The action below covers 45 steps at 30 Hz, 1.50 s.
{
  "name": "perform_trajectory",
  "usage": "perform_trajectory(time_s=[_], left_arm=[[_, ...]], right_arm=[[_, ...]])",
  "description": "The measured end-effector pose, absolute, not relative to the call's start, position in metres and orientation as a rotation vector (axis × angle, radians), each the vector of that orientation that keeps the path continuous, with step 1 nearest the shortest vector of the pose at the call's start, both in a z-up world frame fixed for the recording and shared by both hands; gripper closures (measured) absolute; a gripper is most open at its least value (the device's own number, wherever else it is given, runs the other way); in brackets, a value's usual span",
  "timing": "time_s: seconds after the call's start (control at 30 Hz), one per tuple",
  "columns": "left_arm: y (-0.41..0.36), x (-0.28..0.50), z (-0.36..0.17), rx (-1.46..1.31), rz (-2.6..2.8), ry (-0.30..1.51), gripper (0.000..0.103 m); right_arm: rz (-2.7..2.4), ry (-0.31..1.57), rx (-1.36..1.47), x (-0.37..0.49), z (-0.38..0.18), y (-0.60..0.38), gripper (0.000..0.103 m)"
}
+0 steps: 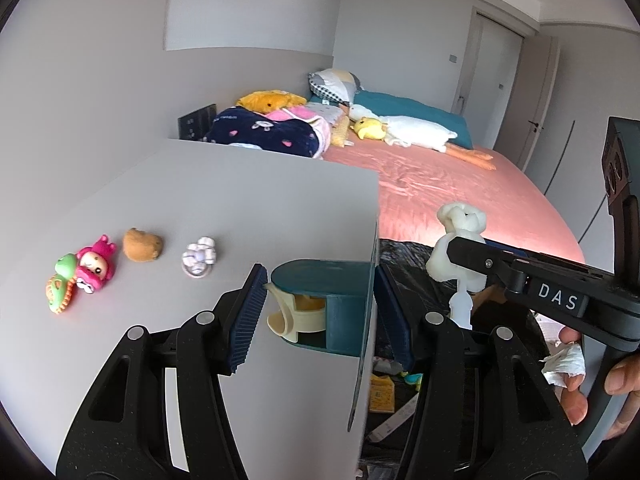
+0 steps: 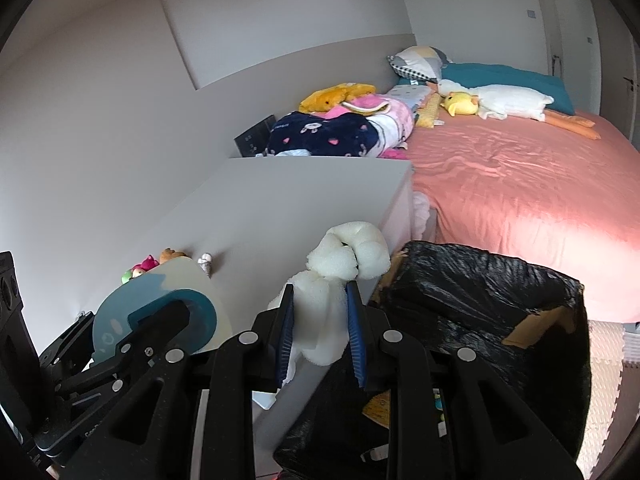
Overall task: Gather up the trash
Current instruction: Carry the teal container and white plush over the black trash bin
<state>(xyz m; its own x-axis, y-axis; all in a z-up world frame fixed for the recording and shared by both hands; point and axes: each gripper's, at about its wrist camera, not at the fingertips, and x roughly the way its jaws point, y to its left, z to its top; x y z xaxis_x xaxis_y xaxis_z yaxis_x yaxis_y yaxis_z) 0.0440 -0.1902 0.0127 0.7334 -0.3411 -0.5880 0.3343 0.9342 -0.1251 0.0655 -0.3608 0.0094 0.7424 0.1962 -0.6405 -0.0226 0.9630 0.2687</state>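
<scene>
**Both claws loaded beside the lined bin**

A bed (image 2: pixel 520 200) with a pink sheet fills the far side of the room, soft toys heaped at its head. A grey table (image 1: pixel 240 208) stands against it, and a bin lined with a black bag (image 2: pixel 480 300) sits at the table's right edge. The left claw (image 1: pixel 320 312) is clamped on a teal and cream plastic piece (image 1: pixel 316 300) over that right edge. The right claw (image 2: pixel 320 332), nearly closed, squeezes a white foam lump (image 2: pixel 340 264) beside the bin's rim. Small toys (image 1: pixel 88 268) lie near the table's left edge.
</scene>
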Motion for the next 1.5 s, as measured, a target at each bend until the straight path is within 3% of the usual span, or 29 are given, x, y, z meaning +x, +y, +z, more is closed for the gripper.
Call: perform_trajectory(time_s=[1.5], left_arm=[[-0.324,0.042,0.004,0.139,-0.632,0.711,0.049]], right_arm=[[-0.145,0.697,0.364,0.010,0.005,-0.501,0.077]])
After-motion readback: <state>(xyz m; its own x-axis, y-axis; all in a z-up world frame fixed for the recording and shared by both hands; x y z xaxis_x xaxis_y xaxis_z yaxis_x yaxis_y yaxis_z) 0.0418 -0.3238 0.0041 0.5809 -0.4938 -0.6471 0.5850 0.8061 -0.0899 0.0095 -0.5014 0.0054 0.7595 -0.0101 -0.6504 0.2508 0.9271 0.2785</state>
